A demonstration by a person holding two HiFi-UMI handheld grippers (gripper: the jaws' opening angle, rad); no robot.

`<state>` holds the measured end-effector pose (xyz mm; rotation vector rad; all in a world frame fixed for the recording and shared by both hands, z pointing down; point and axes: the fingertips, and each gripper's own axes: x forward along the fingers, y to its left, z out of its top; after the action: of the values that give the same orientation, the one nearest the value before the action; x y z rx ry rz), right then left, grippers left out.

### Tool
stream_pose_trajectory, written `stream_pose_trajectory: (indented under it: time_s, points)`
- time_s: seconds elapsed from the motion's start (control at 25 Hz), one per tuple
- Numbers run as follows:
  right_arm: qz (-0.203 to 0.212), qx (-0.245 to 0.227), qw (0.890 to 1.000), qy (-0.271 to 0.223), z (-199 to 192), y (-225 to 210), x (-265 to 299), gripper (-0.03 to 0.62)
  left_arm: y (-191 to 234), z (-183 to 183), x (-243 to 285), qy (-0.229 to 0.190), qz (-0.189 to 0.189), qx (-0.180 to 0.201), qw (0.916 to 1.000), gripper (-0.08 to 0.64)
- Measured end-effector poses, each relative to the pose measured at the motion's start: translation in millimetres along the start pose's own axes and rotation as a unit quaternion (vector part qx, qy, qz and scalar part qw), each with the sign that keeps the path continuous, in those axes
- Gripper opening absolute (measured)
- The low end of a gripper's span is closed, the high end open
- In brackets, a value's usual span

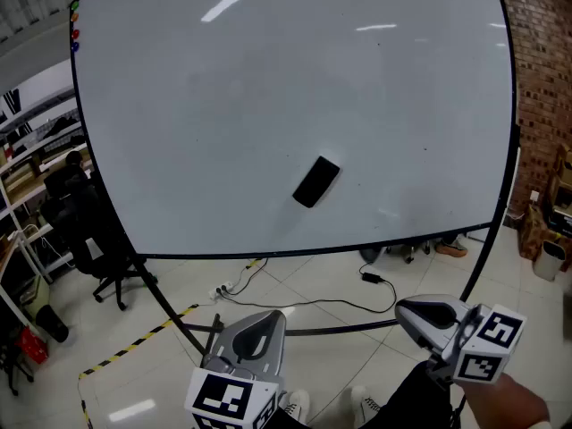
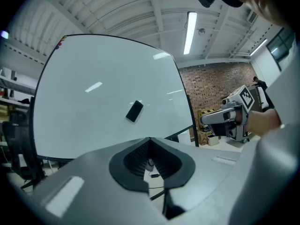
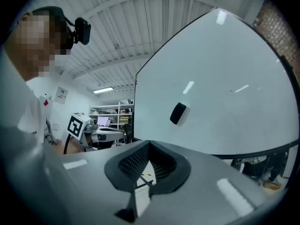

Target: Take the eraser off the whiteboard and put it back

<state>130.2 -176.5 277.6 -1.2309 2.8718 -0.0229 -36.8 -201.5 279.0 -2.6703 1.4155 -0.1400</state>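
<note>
A black eraser point(image 1: 315, 182) clings, tilted, to the lower middle of the large whiteboard point(image 1: 223, 105). It also shows as a small dark block in the left gripper view point(image 2: 134, 111) and the right gripper view point(image 3: 177, 113). Both grippers are held low in front of the board, well short of the eraser and apart from it. My left gripper point(image 1: 259, 322) point(image 2: 150, 165) has its jaws together with nothing between them. My right gripper point(image 1: 418, 312) point(image 3: 146, 172) is likewise shut and empty; a hand holds it at the lower right.
A black office chair point(image 1: 89, 239) and shelves stand to the left of the board's stand. Cables and a power adapter point(image 1: 371, 278) lie on the tiled floor under the board, with yellow-black tape point(image 1: 134, 342) at lower left. A brick wall point(image 1: 541, 79) and boxes are on the right.
</note>
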Motion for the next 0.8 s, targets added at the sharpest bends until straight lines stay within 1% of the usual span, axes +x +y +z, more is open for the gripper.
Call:
stream_pose_trajectory:
  time_s: [0.16,0.36,0.56,0.68,0.8]
  points:
    - [0.0,-0.01,1.0,-0.004,4,-1,3,0.002,10,1,2,0.002,0.008,0.008,0.9999,0.017]
    - [0.005,-0.015,1.0,0.004,6,-8,19,0.002,21,-2,17,0.007,0.01,0.016,0.9998,0.017]
    - [0.0,-0.03,1.0,0.006,25,-28,44,0.002,29,12,38,-0.003,0.006,0.025,0.9997,0.017]
    - [-0.004,-0.029,0.999,0.014,33,-39,61,0.002,33,13,52,0.005,-0.002,0.026,0.9997,0.017]
    - [-0.008,-0.031,0.999,0.033,31,-48,78,0.002,37,15,66,0.012,-0.01,0.021,0.9997,0.017]
